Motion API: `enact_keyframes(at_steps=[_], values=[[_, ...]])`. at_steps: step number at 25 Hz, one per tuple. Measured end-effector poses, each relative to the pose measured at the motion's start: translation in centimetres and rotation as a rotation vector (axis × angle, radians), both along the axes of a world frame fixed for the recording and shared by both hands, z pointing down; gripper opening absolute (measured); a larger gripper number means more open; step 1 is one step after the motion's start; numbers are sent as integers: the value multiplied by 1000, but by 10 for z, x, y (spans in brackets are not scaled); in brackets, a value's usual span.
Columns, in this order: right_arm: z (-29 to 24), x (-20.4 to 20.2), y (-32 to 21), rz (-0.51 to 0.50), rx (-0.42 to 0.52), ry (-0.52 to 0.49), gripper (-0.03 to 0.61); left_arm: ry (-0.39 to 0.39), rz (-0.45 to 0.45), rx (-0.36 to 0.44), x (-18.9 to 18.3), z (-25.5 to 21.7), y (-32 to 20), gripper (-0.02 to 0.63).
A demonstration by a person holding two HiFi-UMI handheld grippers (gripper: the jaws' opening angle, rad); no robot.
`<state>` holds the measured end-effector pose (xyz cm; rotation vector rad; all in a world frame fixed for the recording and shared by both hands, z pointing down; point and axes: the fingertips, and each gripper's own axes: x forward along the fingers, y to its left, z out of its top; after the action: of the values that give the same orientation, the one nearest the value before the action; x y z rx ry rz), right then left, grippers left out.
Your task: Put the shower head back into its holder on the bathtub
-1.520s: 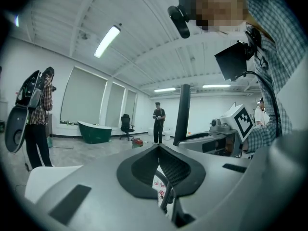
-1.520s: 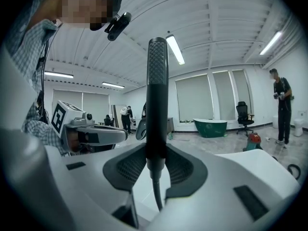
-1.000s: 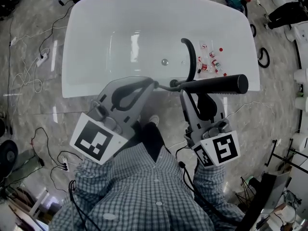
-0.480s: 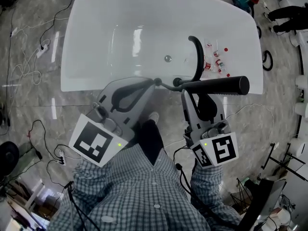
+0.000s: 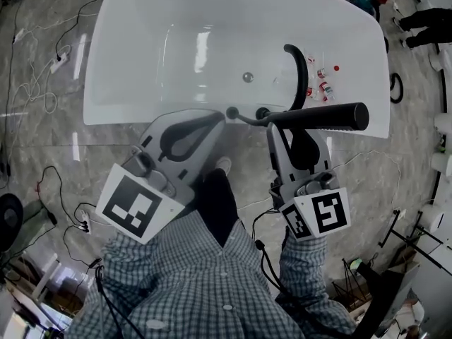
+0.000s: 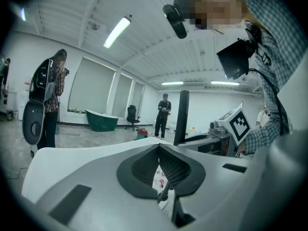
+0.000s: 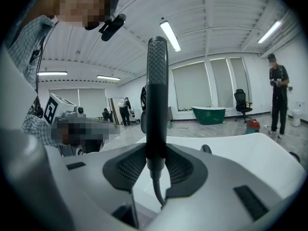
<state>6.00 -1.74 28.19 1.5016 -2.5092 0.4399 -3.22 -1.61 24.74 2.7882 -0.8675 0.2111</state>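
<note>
The black shower head point(image 5: 319, 116) lies level over the white bathtub's near rim point(image 5: 134, 116). My right gripper point(image 5: 286, 128) is shut on its handle end. In the right gripper view the shower head point(image 7: 157, 90) stands upright between the pads, and its hose point(image 7: 157, 191) drops below the jaws. The hose point(image 5: 244, 121) runs left to a small dark fitting point(image 5: 232, 111) on the rim. My left gripper point(image 5: 220, 119) hovers just left of it, shut, its tips point(image 6: 159, 148) meeting with nothing between them. A black curved spout point(image 5: 301, 66) rises from the rim behind.
Small red-and-white bottles point(image 5: 323, 83) lie in the tub near the spout, and the drain point(image 5: 248, 77) sits mid-tub. Cables point(image 5: 42, 97) trail over the marble floor at left. A person's legs point(image 5: 424, 20) show at upper right. Other people point(image 6: 163, 114) stand far off.
Both grippers and the shower head have edged slightly toward the tub's rim as the head view shifted. The right grip on the handle is unchanged.
</note>
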Motion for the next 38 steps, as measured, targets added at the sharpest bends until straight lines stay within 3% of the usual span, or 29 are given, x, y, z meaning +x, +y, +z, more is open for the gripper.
enact_keyframes(at_steps=[21,38], values=[[74,2,-8,-21,-70,-6,121,-10,6,-105,9,81,0,11],[121,7,-12,22,-100,-35,121,-27,56,-115,18,121,-2,11]])
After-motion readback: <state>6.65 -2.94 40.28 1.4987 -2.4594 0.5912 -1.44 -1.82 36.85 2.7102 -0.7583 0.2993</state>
